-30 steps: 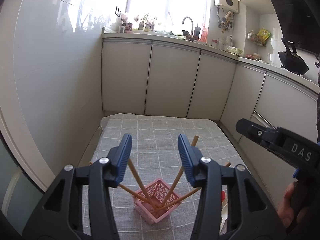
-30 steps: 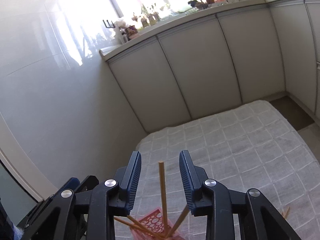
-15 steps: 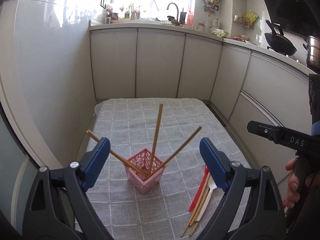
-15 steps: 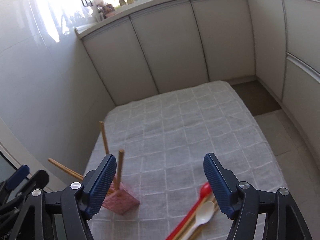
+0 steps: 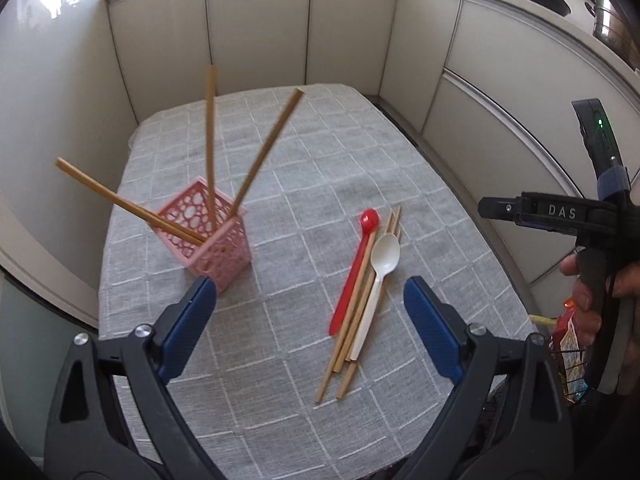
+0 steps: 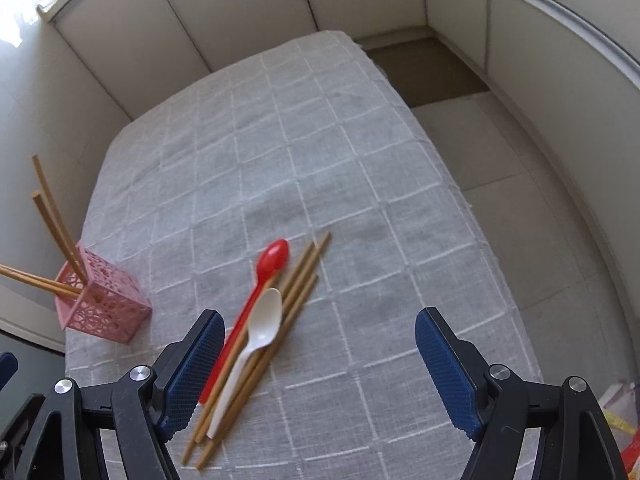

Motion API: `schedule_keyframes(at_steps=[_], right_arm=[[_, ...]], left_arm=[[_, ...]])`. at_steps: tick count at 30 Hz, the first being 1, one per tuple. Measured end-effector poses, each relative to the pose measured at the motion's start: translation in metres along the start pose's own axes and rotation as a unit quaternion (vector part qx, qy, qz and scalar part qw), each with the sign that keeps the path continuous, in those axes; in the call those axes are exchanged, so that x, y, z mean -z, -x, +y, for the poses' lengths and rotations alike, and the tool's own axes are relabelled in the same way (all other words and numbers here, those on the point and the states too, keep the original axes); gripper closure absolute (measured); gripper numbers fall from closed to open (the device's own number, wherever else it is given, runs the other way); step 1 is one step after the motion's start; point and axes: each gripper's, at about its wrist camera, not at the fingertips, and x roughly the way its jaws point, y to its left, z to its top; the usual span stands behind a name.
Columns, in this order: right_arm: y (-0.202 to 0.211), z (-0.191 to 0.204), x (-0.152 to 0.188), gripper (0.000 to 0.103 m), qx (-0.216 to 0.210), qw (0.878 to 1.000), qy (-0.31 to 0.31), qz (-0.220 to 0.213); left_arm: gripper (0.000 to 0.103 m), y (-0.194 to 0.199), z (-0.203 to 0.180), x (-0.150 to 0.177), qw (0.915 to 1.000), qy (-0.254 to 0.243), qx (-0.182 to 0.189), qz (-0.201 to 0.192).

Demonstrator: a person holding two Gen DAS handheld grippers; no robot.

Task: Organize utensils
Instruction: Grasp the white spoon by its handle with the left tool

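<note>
A pink lattice holder stands at the left of the table with three wooden chopsticks leaning out of it. To its right lie a red spoon, a white spoon and several loose chopsticks in one pile. My left gripper hangs open above the cloth between holder and pile, holding nothing. My right gripper is just right of the pile, its jaws opening with only cloth between them. The pile's near ends run under its left finger.
A grey checked cloth covers the small table. Pale cabinet doors close it in at the back and right, a wall at the left. Bare floor lies to the right. A hand and a snack packet are at the right edge.
Both grippers have opened wide, pulled back from the holder and tipped down toward the table. The chopstick between the right jaws now stands in the holder. The spoon pile has come into view.
</note>
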Motion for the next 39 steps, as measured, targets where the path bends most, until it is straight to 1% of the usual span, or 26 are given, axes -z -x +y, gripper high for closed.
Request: schedule_keyframes(at_steps=[3, 5, 6, 8, 10, 11, 12, 13, 15, 18, 20, 22, 24, 26, 28, 30, 33, 36, 39], right_arm=[[-0.005, -0.016, -0.003, 0.020, 0.016, 1.000, -0.010, 0.009], [-0.007, -0.023, -0.003, 0.020, 0.022, 1.000, -0.013, 0.014], [-0.010, -0.028, -0.003, 0.020, 0.023, 0.999, -0.017, 0.020], [-0.015, -0.037, -0.002, 0.020, 0.024, 0.999, -0.022, 0.029], [-0.020, -0.042, 0.001, 0.020, 0.026, 0.999, -0.025, 0.038], [-0.022, -0.044, 0.002, 0.020, 0.026, 0.998, -0.027, 0.041], [-0.025, -0.047, 0.002, 0.020, 0.025, 0.998, -0.028, 0.045], [-0.028, -0.050, 0.003, 0.020, 0.024, 0.998, -0.030, 0.050], [-0.032, -0.056, 0.004, 0.020, 0.023, 0.997, -0.035, 0.057], [-0.035, -0.063, 0.002, 0.020, 0.021, 0.997, -0.045, 0.061], [-0.036, -0.069, -0.001, 0.020, 0.018, 0.997, -0.053, 0.061], [-0.036, -0.072, -0.002, 0.020, 0.018, 0.996, -0.058, 0.061], [-0.038, -0.077, -0.002, 0.020, 0.022, 0.996, -0.061, 0.061], [-0.039, -0.081, -0.001, 0.020, 0.024, 0.996, -0.064, 0.063], [-0.040, -0.085, 0.000, 0.020, 0.026, 0.995, -0.068, 0.065], [-0.041, -0.088, 0.000, 0.020, 0.030, 0.995, -0.073, 0.067], [-0.044, -0.088, -0.001, 0.020, 0.030, 0.994, -0.079, 0.069], [-0.048, -0.082, -0.002, 0.020, 0.025, 0.994, -0.081, 0.069], [-0.052, -0.068, -0.003, 0.020, 0.019, 0.995, -0.068, 0.069]], left_arm=[[0.008, -0.022, -0.020, 0.003, 0.9995, -0.012, 0.014, 0.027], [0.010, -0.038, -0.036, 0.004, 0.9986, -0.027, 0.029, 0.037], [0.013, -0.048, -0.044, 0.004, 0.9978, -0.040, 0.037, 0.038], [0.022, -0.069, -0.057, 0.003, 0.9958, -0.069, 0.040, 0.044], [0.041, -0.093, -0.066, 0.003, 0.9935, -0.093, 0.035, 0.055], [0.045, -0.104, -0.069, 0.002, 0.9926, -0.098, 0.034, 0.063], [0.053, -0.112, -0.072, 0.001, 0.9921, -0.098, 0.038, 0.068], [0.058, -0.118, -0.074, 0.000, 0.9918, -0.097, 0.044, 0.071], [0.060, -0.124, -0.082, -0.005, 0.9912, -0.099, 0.056, 0.067], [0.060, -0.132, -0.097, -0.012, 0.9898, -0.119, 0.051, 0.058], [0.062, -0.137, -0.103, -0.014, 0.9893, -0.126, 0.043, 0.060], [0.071, -0.147, -0.106, -0.015, 0.9889, -0.130, 0.024, 0.067], [0.074, -0.156, -0.108, -0.014, 0.9883, -0.134, 0.008, 0.072], [0.079, -0.162, -0.109, -0.013, 0.9877, -0.137, -0.004, 0.076], [0.096, -0.166, -0.109, -0.013, 0.9875, -0.135, -0.015, 0.080], [0.100, -0.165, -0.105, -0.015, 0.9887, -0.126, -0.018, 0.079], [0.101, -0.152, -0.095, -0.021, 0.9922, -0.108, -0.011, 0.062], [0.101, -0.133, -0.081, -0.027, 0.9949, -0.087, 0.006, 0.052], [0.101, -0.112, -0.060, -0.030, 0.9973, -0.055, 0.031, 0.038]])
